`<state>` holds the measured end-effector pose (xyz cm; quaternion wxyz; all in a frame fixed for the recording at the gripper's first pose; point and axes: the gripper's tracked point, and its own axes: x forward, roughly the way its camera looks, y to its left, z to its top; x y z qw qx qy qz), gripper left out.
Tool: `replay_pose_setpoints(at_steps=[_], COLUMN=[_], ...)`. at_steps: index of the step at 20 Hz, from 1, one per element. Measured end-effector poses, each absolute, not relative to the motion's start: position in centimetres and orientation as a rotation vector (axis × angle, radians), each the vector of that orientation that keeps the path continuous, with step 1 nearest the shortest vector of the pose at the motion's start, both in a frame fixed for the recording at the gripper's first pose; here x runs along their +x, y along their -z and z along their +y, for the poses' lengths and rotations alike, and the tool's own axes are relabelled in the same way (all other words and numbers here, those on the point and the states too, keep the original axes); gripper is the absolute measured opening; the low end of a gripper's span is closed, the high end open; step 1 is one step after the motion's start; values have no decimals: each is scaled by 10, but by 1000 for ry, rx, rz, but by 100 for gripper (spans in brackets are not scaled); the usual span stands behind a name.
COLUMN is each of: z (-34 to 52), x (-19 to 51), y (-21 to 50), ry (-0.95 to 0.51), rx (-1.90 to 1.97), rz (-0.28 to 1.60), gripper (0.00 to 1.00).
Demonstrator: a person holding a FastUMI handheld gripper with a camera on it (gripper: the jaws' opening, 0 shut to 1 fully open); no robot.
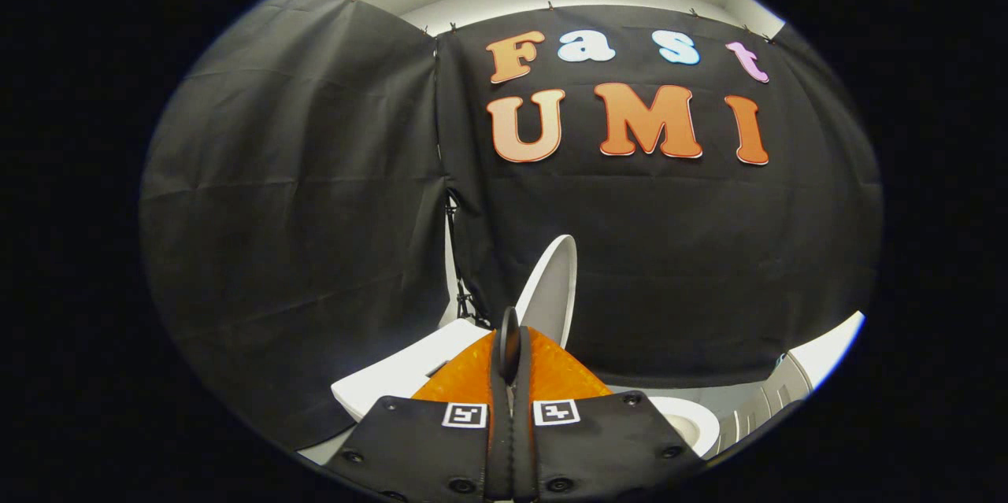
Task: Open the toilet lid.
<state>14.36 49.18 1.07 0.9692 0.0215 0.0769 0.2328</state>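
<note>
The white toilet lid (554,282) stands raised, close to upright, just beyond my fingertips and slightly to their right. To the right of the fingers, lower down, part of the white seat and bowl rim (691,418) shows. The white tank (405,369) lies to the left of the fingers, behind the lid's hinge end. My gripper (509,339) is shut, its two fingers pressed flat together with nothing between them. It touches neither the lid nor the seat, as far as I can tell.
Black cloth walls (299,235) close in the booth behind and to the left of the toilet. A white ribbed object (776,397) stands to the right of the bowl. A dark stand (465,298) shows in the gap between the cloths.
</note>
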Motion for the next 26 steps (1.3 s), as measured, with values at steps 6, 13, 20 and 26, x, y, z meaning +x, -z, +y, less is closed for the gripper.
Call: replay_pose_setpoints(at_steps=[6, 13, 20, 26], z=[535, 577, 609, 612], x=[141, 134, 131, 127], y=[-13, -6, 2, 3], ry=[-534, -567, -596, -617], rx=[34, -37, -72, -83], rz=[164, 158, 166, 178], gripper=[8, 8, 8, 20])
